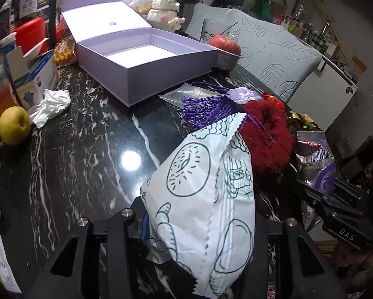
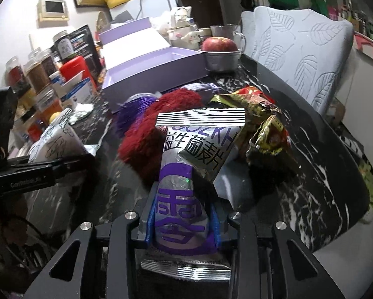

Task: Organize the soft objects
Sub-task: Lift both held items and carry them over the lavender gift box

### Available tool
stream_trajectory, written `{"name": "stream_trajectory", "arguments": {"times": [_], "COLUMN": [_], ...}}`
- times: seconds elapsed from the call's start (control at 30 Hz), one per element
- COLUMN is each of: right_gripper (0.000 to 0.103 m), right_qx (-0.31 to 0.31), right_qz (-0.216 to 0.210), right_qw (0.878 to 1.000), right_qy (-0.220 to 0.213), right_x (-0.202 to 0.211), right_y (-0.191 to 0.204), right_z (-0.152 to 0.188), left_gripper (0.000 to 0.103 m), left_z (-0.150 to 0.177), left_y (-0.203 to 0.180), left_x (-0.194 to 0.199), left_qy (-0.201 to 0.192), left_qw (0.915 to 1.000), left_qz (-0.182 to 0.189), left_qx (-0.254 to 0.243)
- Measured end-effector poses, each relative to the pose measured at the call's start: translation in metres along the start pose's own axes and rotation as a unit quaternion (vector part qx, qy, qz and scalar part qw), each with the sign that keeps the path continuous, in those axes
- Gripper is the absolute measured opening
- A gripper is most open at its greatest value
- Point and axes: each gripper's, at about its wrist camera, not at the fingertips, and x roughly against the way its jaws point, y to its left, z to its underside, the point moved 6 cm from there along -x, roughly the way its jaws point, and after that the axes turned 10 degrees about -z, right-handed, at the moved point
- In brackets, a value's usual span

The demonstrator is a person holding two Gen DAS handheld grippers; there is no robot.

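Left wrist view: left gripper [image 1: 198, 224] clamps a puffy white pouch [image 1: 206, 189] with green line drawings and a serrated edge, above the glossy black marbled worktop [image 1: 86, 149]. Beyond it lie a purple tassel [image 1: 206, 111], a red fluffy piece [image 1: 268, 134] and an open lilac box [image 1: 146, 59].

Right wrist view: right gripper [image 2: 184, 226] pinches a crinkled silver foil packet [image 2: 198, 154], purple-printed, upright before the red fluff.
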Motion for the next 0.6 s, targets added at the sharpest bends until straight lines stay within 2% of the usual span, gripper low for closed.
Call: {"name": "stream_trajectory", "arguments": {"times": [0.33, 0.6], "right_gripper": [0.034, 0.034], "right_qx": [0.023, 0.053], "right_qz": [-0.027, -0.046], "right_qw": [0.999, 0.996], "right_qy": [-0.017, -0.045], "right_x": [0.024, 0.051], "right_y": [0.024, 0.043], "right_z": [0.008, -0.004], "left_gripper": [0.043, 0.043], "left_z": [0.006, -0.009], "left_y": [-0.005, -0.006], "left_x": [0.037, 0.073], "left_qy": [-0.034, -0.081], "left_qw": [0.9994, 0.9963], "left_qz": [-0.004, -0.023], "left_qx": [-0.005, -0.017]}}
